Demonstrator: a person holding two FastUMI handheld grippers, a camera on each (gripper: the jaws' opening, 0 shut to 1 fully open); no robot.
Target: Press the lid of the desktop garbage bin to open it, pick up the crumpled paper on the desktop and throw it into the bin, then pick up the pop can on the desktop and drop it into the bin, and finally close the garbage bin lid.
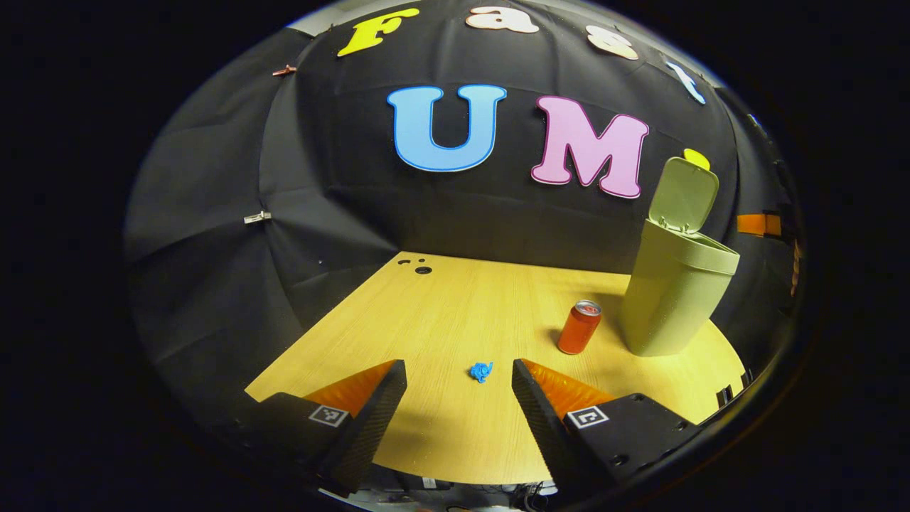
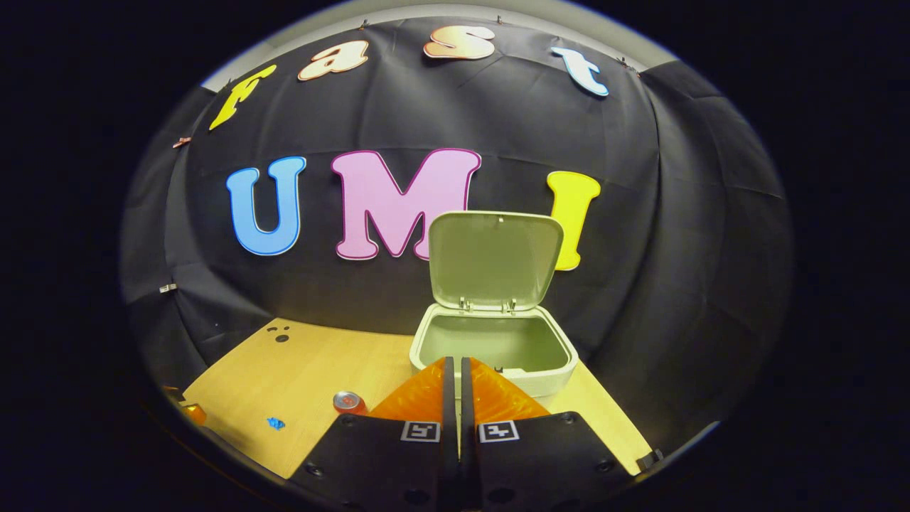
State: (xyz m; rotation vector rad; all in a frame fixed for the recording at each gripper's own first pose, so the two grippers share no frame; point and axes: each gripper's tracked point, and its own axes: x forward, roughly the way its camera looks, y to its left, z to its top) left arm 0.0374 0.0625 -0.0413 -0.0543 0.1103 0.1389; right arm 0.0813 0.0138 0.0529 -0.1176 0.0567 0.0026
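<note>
Crumpled paper (image 1: 481, 371) lies on table (image 1: 455, 313) just ahead, between left gripper (image 1: 459, 387) fingers, wide open & empty; right gripper (image 2: 455, 377) closed, empty.

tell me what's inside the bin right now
The bin stands with its lid up; the visible inner walls are bare. Its bottom is hidden behind the front rim.

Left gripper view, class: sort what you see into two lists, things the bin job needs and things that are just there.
Needed:
bin, lid standing open
paper, crumpled, on the table
can, upright beside the bin
left hand-held gripper, open, paper ahead between its fingers

Just there:
table
holes at its far corner
clips on the cloth wall
</note>
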